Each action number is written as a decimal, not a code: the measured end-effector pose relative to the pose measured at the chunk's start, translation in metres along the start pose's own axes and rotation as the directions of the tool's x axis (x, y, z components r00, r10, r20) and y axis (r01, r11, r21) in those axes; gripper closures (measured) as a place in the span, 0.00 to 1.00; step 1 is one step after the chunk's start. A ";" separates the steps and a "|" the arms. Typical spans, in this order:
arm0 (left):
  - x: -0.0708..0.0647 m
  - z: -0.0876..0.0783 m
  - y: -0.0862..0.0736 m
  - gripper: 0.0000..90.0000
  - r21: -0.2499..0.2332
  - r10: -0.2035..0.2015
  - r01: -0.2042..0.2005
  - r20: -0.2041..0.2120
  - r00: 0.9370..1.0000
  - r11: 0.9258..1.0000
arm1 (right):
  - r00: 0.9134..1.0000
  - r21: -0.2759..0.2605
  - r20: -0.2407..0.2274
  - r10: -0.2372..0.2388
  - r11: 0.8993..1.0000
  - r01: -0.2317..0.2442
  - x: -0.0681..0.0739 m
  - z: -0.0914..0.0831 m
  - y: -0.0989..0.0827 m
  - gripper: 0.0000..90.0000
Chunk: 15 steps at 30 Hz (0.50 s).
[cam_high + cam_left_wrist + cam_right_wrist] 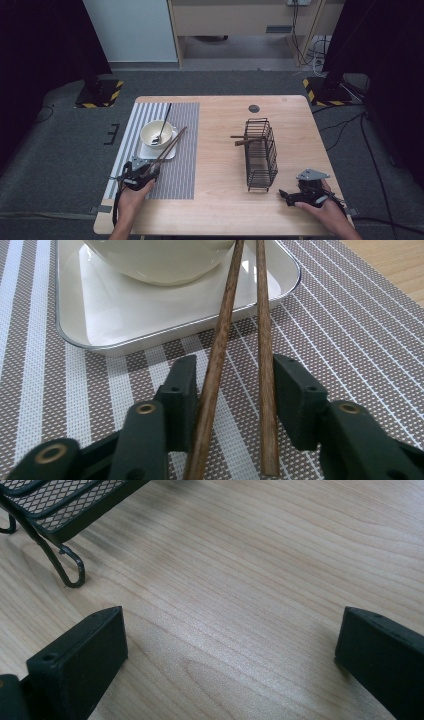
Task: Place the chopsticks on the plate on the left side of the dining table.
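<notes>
Two brown wooden chopsticks [170, 145] lie slanted on the striped placemat [182, 165], their far ends leaning over the white square plate [147, 153] and bowl [156, 133]. My left gripper [152, 170] stands at their near ends. In the left gripper view both chopsticks [220, 355] run between the jaws of the left gripper [235, 385]. The left pad rests against one stick, the two sticks lie apart, and the jaws do not clamp them. My right gripper [286, 196] rests near the table's front right, and in its own view the right gripper [230, 645] is wide open over bare wood.
A dark spoon [164, 122] stands in the bowl. A black wire basket [261, 155] sits right of centre with another brown stick [245, 140] poking out of its left side; its foot [65, 505] is just ahead of the right gripper. The wooden table [220, 200] ends close behind both hands.
</notes>
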<state>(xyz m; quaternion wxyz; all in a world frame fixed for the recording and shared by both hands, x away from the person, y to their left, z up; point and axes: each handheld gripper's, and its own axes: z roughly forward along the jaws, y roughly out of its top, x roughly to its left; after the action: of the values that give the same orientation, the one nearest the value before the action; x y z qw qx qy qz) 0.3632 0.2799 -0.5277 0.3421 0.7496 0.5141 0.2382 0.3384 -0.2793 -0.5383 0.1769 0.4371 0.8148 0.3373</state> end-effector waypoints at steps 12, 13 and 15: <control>0.005 -0.004 0.001 0.80 0.000 0.005 -0.005 -0.014 1.000 1.000 | 1.000 0.000 0.000 0.000 1.000 0.000 0.000 0.000 0.000 0.00; 0.006 -0.005 0.001 0.79 -0.001 0.005 -0.005 -0.015 1.000 1.000 | 1.000 0.000 0.000 0.000 1.000 0.000 0.000 0.000 0.000 0.00; 0.008 -0.005 0.001 0.79 -0.005 0.007 -0.007 -0.017 1.000 1.000 | 1.000 0.000 0.000 0.000 1.000 0.000 0.000 0.000 0.000 0.00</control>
<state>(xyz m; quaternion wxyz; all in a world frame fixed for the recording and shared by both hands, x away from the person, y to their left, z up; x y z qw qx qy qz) 0.3625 0.2883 -0.5237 0.3387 0.7486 0.5136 0.2471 0.3384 -0.2793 -0.5383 0.1768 0.4371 0.8148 0.3373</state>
